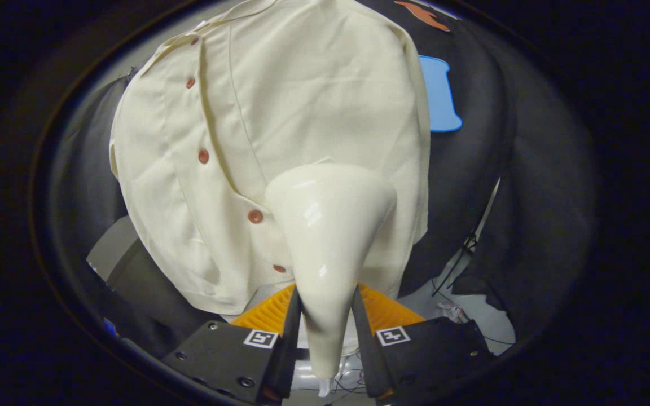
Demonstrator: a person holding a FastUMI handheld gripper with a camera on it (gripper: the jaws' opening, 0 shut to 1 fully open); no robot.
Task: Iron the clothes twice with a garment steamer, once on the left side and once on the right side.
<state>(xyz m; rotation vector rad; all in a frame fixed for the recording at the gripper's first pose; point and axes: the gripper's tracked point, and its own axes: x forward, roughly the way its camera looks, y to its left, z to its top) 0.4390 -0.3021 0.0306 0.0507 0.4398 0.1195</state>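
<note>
A: Steamer point(328, 237) is the thing in the middle, yes? Cream, glossy, shaped like a cone.

B: Yes. The garment steamer is held by the gripper point(326, 316). Its narrow handle goes down between the two fingers, and both fingers press on it, one from each side. The wide head of the steamer points away from the fingers, toward the shirt point(280, 113).

A: Where is the shirt, relative to the steamer?

B: Directly behind it and above it. The shirt is cream-white and hangs in front of the black cloth wall point(471, 186). The steamer head overlaps the lower part of the shirt, to the right of the button row. If the head touches the fabric or is only close to it, I cannot tell.

A: And the buttons?

B: A row of reddish-brown buttons point(255, 216) runs along the placket, to the left of the steamer. The closest one is just beside the steamer head, on its left.

A: Anything under the steamer?

B: Some thin cables point(460, 256) lie on a pale floor point(494, 321), below and to the right of the steamer.
</note>
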